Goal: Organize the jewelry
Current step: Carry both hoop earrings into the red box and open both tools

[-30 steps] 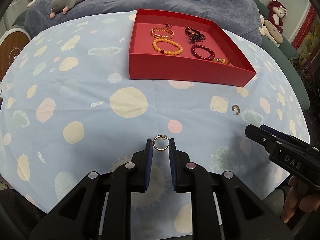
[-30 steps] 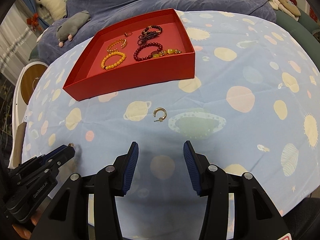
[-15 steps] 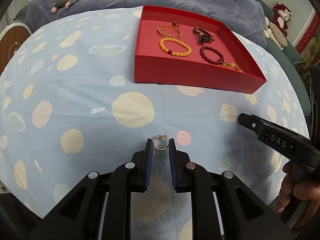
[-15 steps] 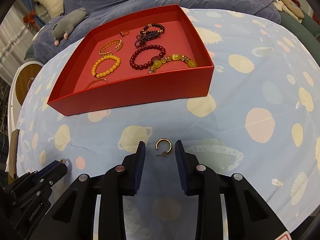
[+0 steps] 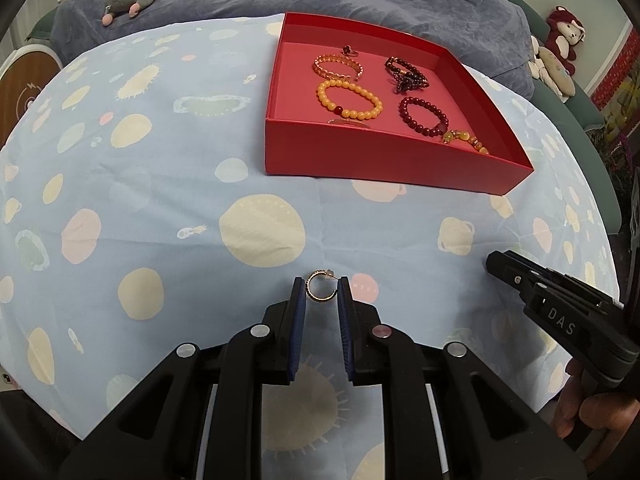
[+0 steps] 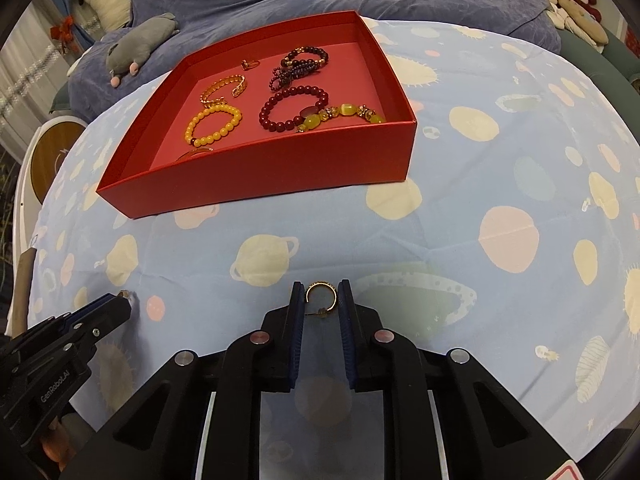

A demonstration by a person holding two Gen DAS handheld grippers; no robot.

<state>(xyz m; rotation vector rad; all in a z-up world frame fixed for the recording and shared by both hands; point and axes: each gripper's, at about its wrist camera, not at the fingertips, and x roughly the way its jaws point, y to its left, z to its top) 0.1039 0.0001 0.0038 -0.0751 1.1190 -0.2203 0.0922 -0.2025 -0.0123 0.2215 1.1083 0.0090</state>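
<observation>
ok so readable stuff, not much:

- "DAS" in white letters on black body of right gripper [image 5: 493,261], lower right of left wrist view. 
- "GenRobot.AI" in white along black body of left gripper [image 6: 124,300], lower left of right wrist view, text running diagonal.
- faint tiny lettering on pale yellow circle and on pink circle printed on tablecloth [image 5: 160,208], center of left wrist view, too small to read.
</observation>
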